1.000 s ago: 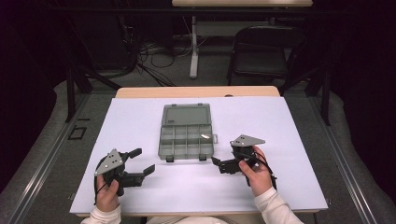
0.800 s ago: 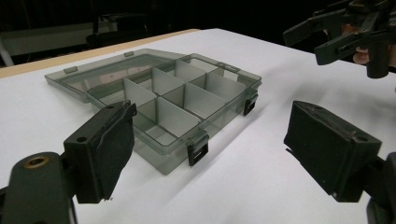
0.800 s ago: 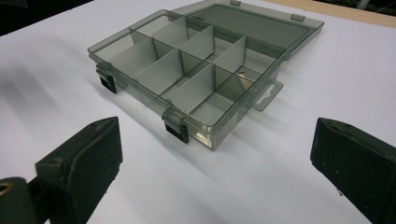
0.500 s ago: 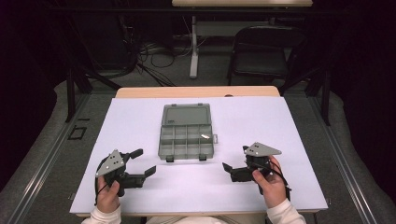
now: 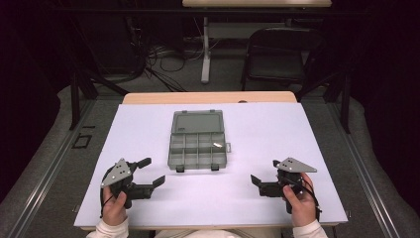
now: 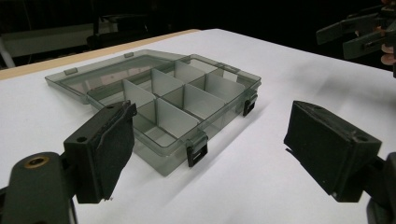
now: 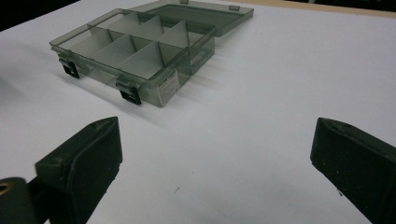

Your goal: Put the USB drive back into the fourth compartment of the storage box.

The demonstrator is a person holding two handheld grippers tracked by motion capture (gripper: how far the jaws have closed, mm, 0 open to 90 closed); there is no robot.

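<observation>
That clear plastic organizer box point(image 5: 197, 140) sat lid-open mid-bench, at 12 o'clock from both tools. Left tool point(image 5: 149, 172) and right tool point(image 5: 263, 179) gaped, empty. Looked light, stiff, slippery; I'd pinch a side wall.

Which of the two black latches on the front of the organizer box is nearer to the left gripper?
The latch at the box's front left corner; the other latch sits toward the right gripper.
</observation>
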